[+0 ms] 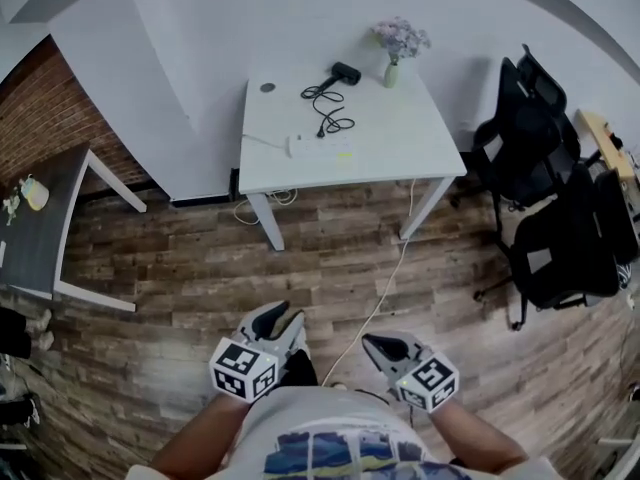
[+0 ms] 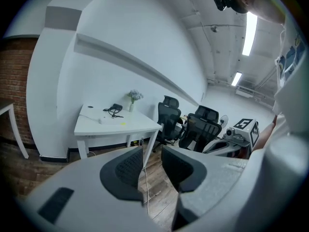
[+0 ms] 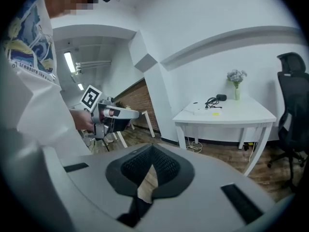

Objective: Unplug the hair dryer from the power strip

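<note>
The left gripper (image 1: pixel 283 318) and the right gripper (image 1: pixel 376 344) are held low, close before the body, side by side but not touching, both pointing forward. The bare forearms (image 1: pixel 200 438) come in from the bottom edge. The left jaws stand a little apart and empty; the right jaws meet at the tips.

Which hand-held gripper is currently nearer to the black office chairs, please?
Right. The right hand-held gripper is below-left of the black office chairs in the head view; the left hand-held gripper sits farther left, beyond it.
</note>
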